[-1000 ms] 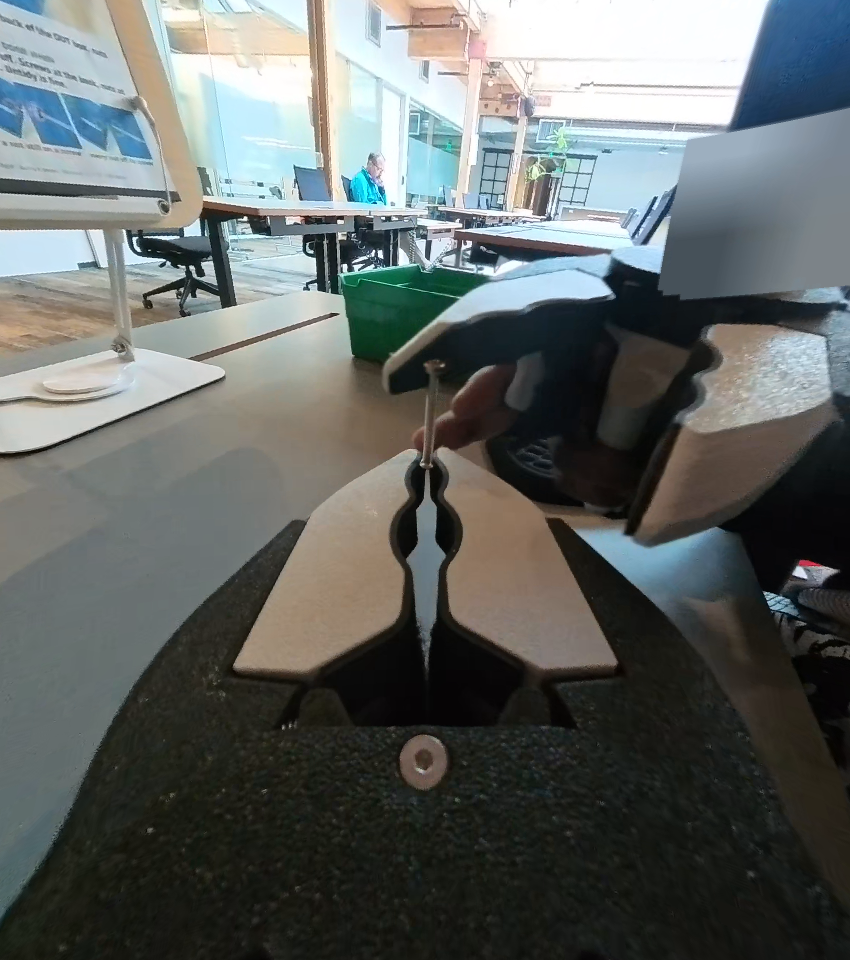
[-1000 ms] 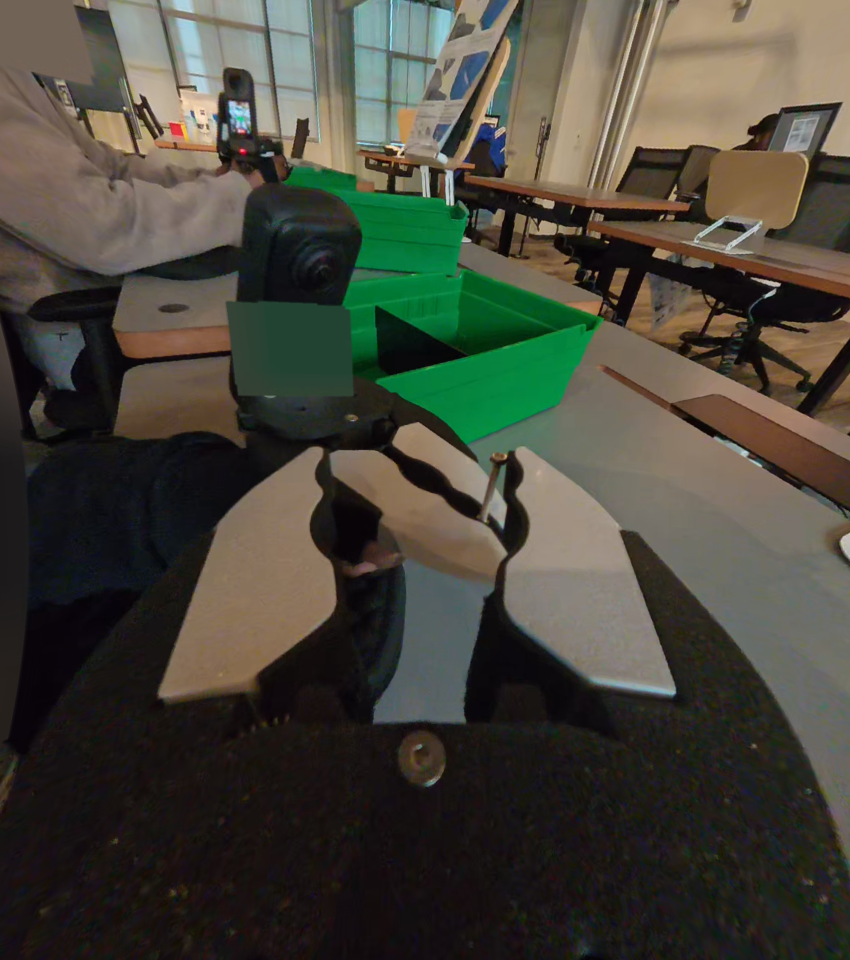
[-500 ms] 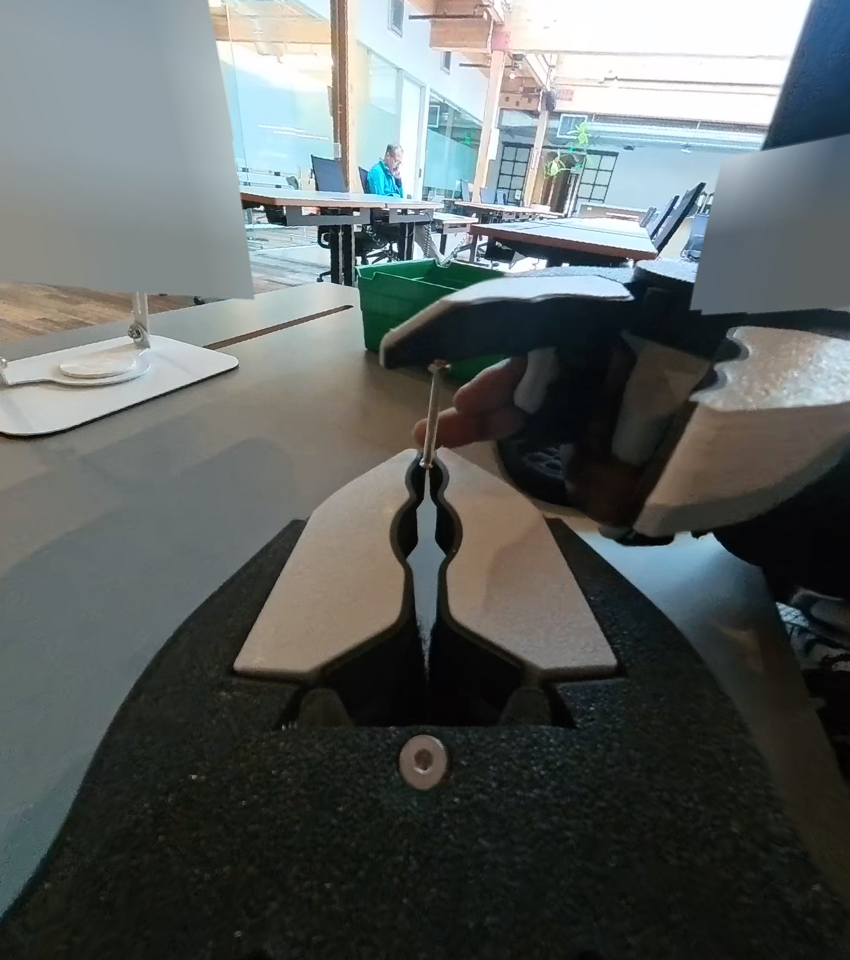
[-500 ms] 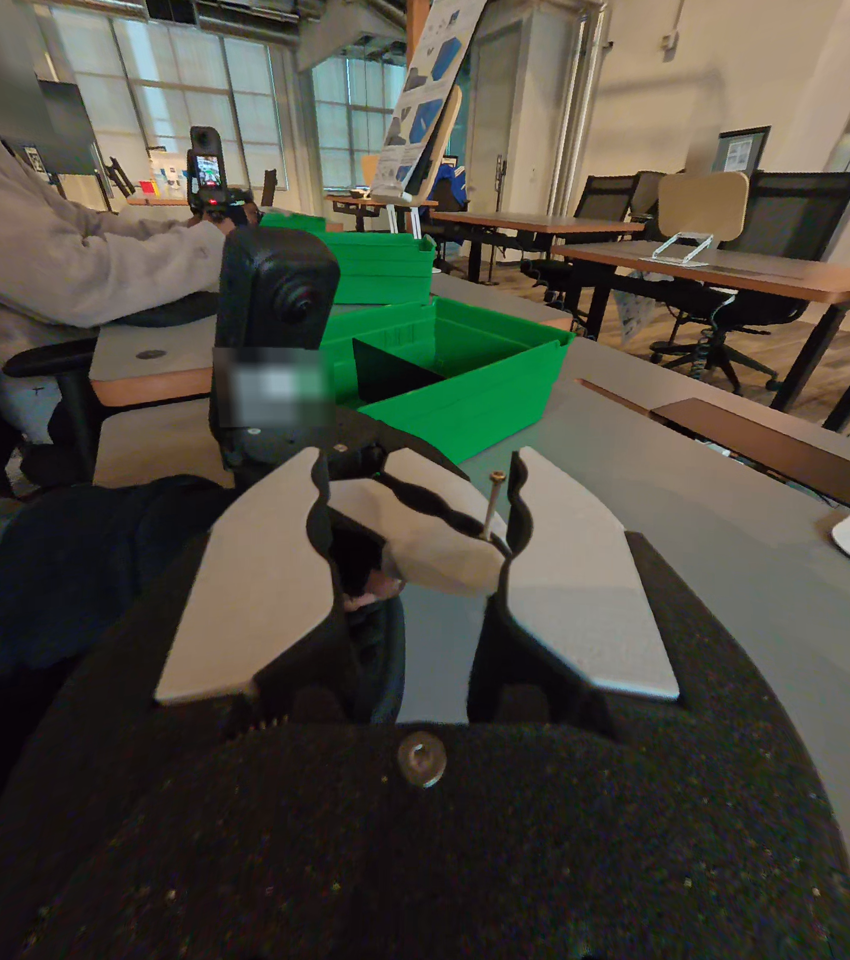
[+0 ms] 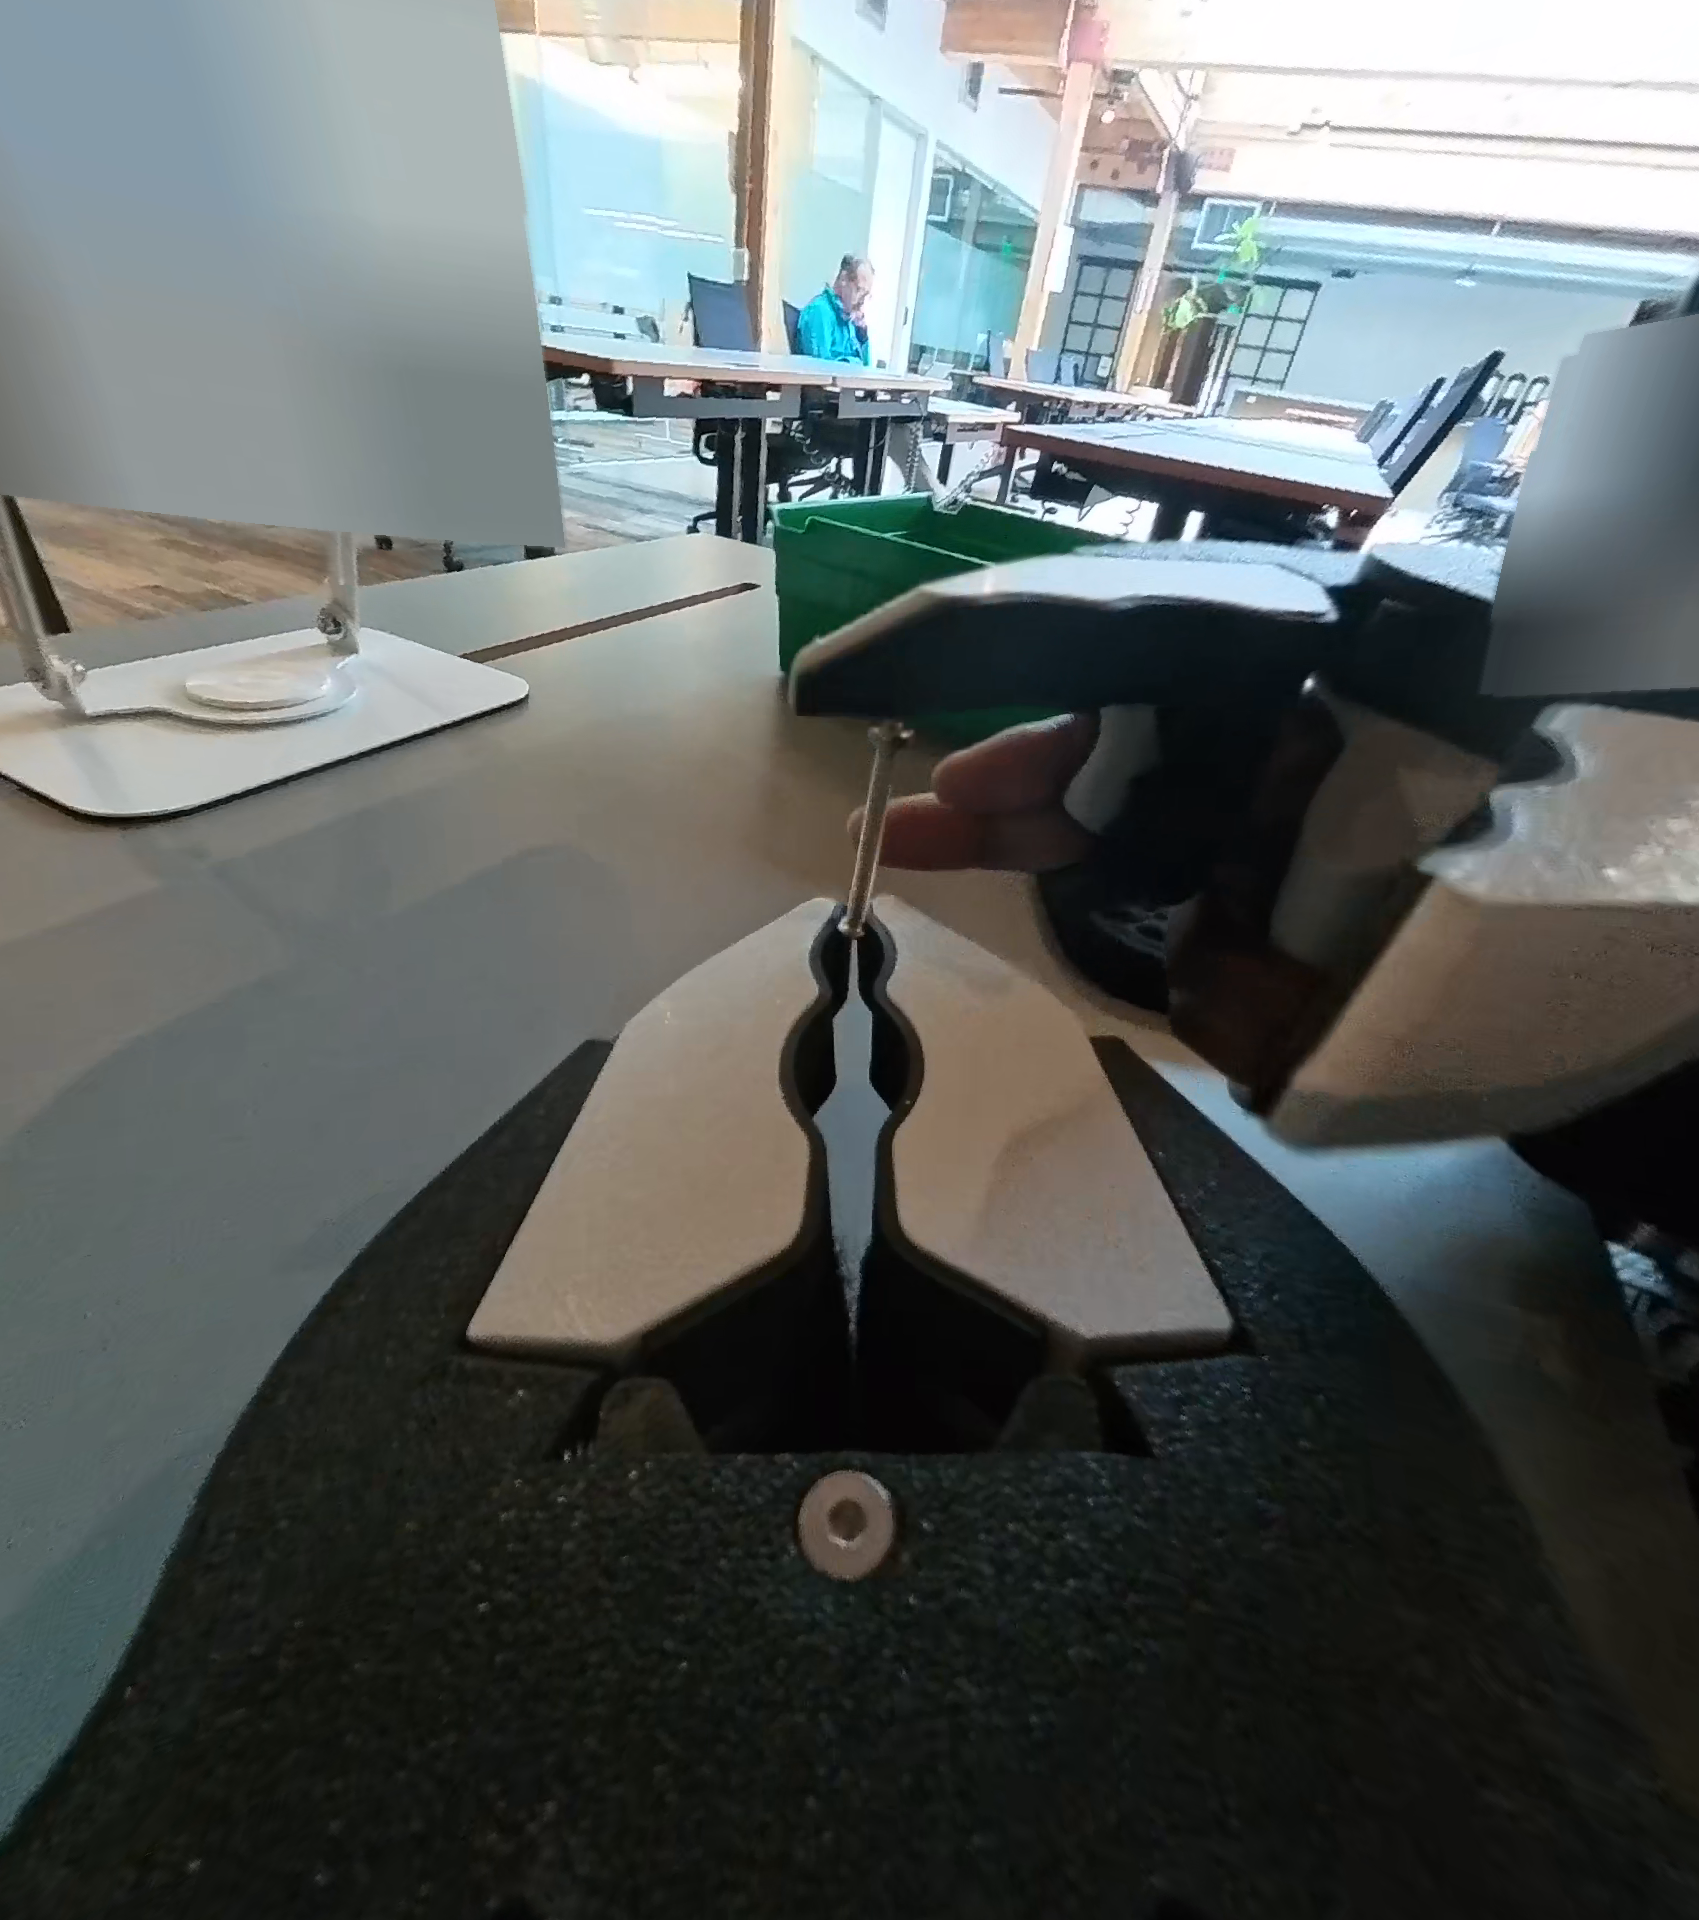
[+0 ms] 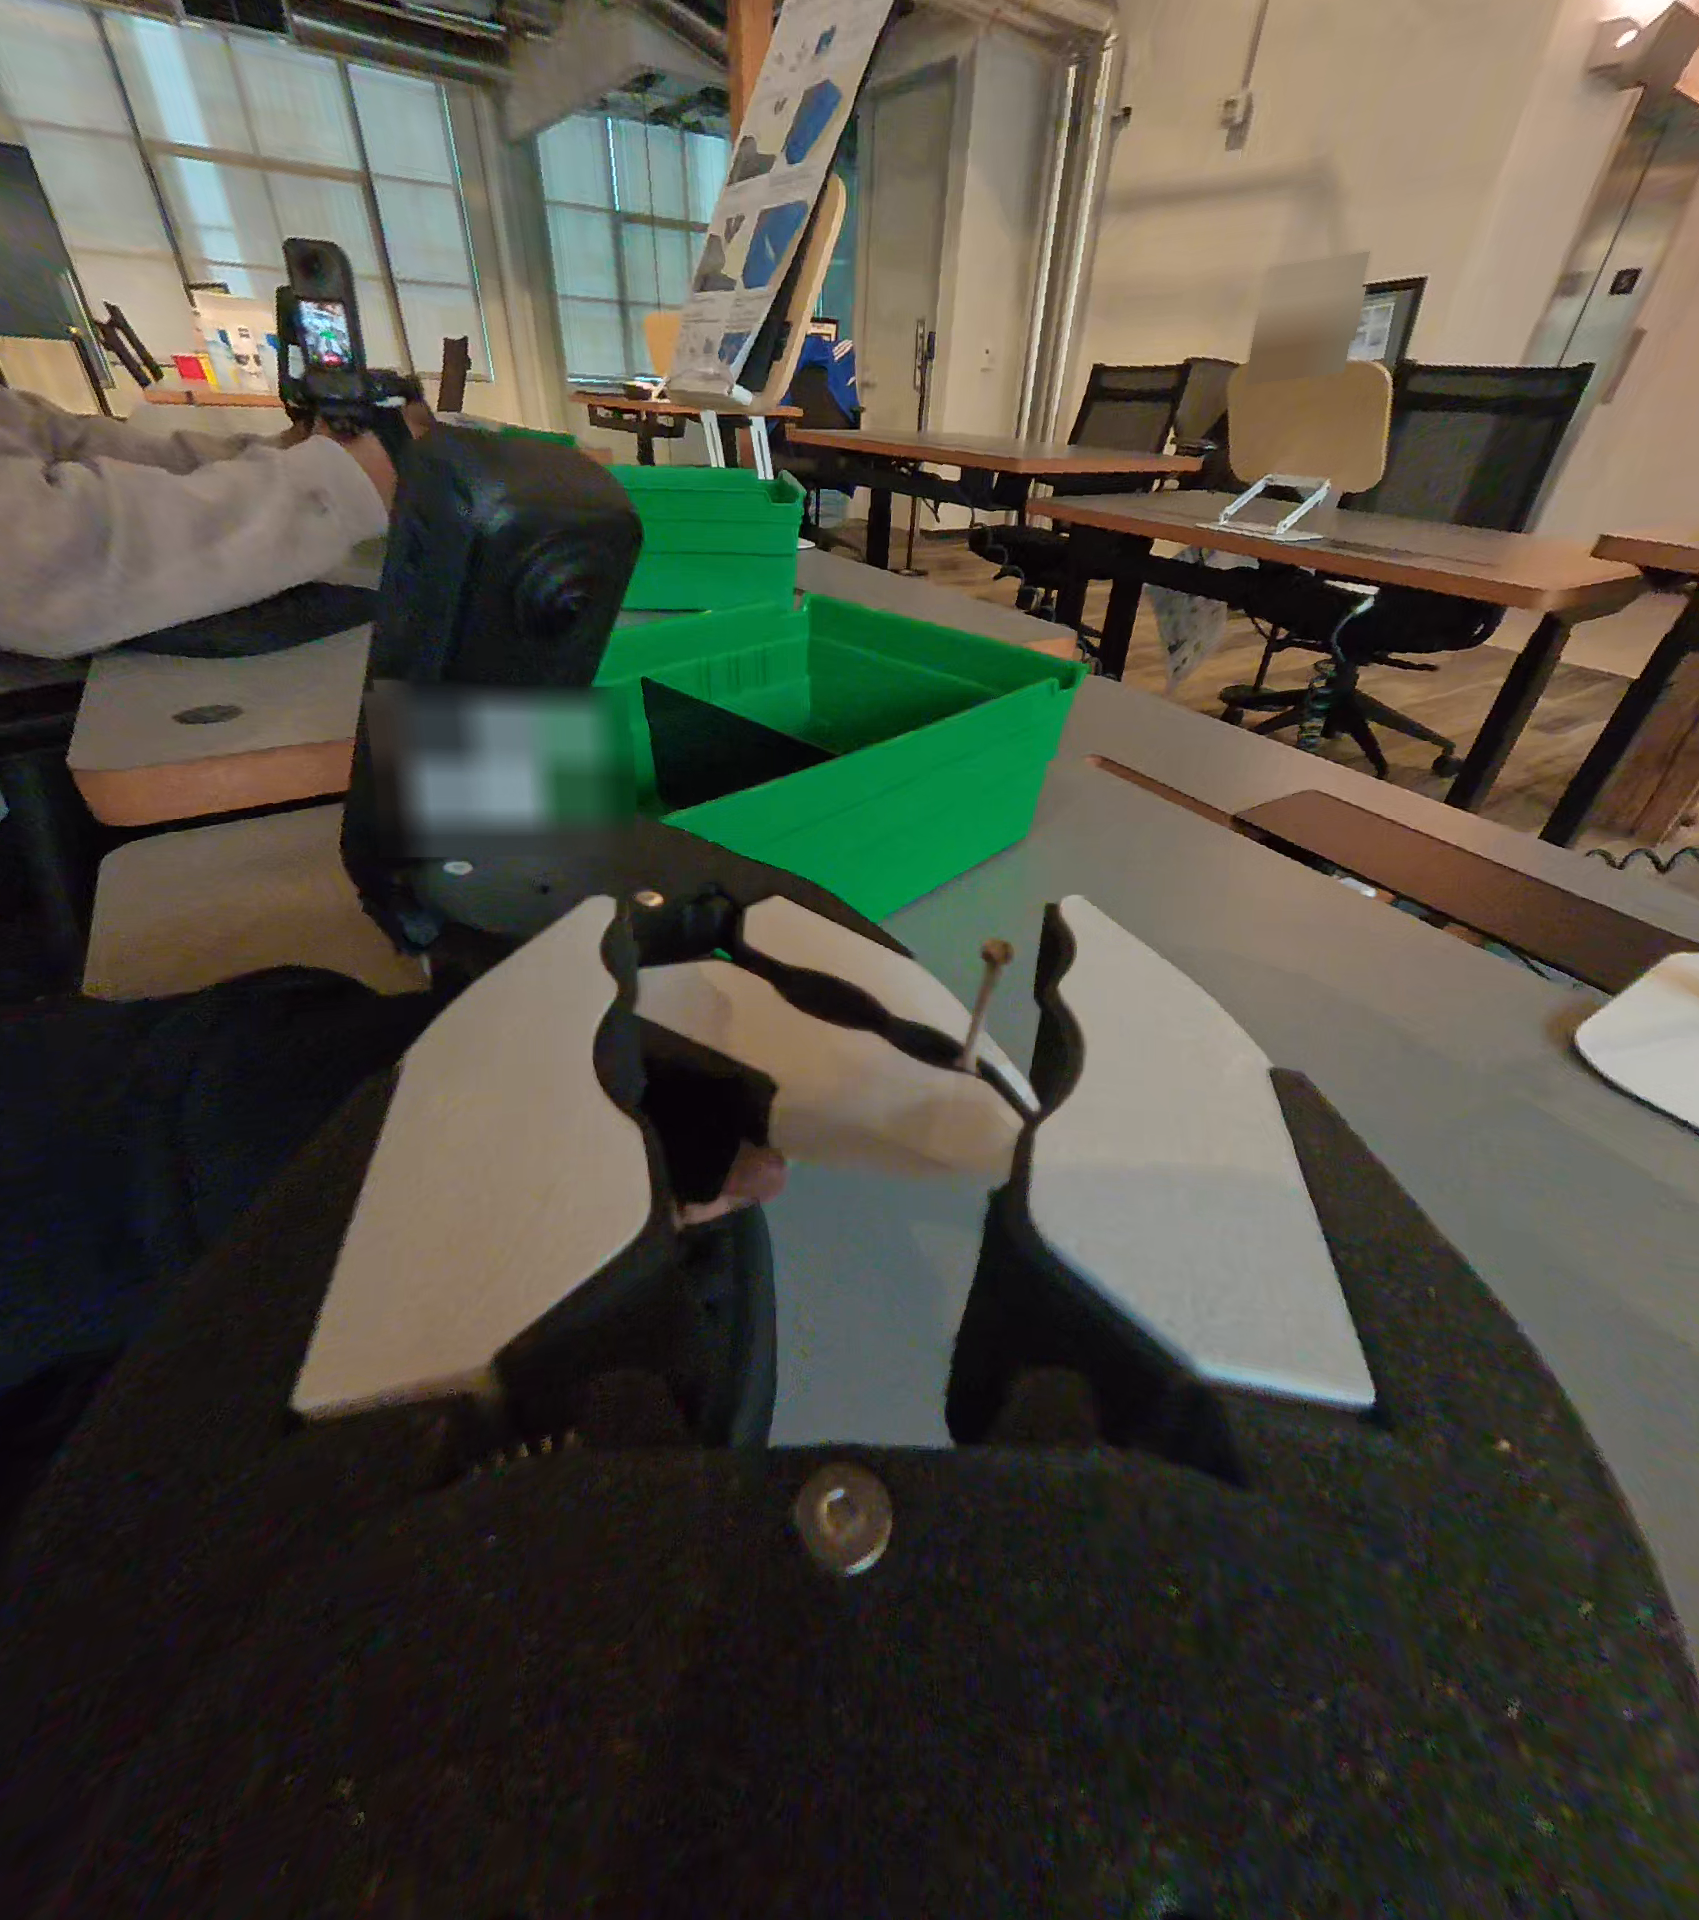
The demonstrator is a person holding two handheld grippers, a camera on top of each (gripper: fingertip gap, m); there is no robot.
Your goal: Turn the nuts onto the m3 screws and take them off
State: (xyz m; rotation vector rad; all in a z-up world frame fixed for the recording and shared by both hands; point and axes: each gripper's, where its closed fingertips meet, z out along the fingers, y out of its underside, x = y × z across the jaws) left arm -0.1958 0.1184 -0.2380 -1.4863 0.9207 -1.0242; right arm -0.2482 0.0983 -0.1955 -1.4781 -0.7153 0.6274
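Green bin (image 6: 886, 831) (black divider (image 6: 720, 743)), grey table (image 5: 305, 935), silver screw (image 5: 869, 821).

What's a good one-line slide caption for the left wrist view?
Left gripper pinching an upright screw by its lower end, while the open right gripper straddles it above the grey table.

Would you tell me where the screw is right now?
In the left wrist view the screw stands nearly upright, pinched at its lower end by the left gripper, between the right gripper's open fingers, above the grey table.
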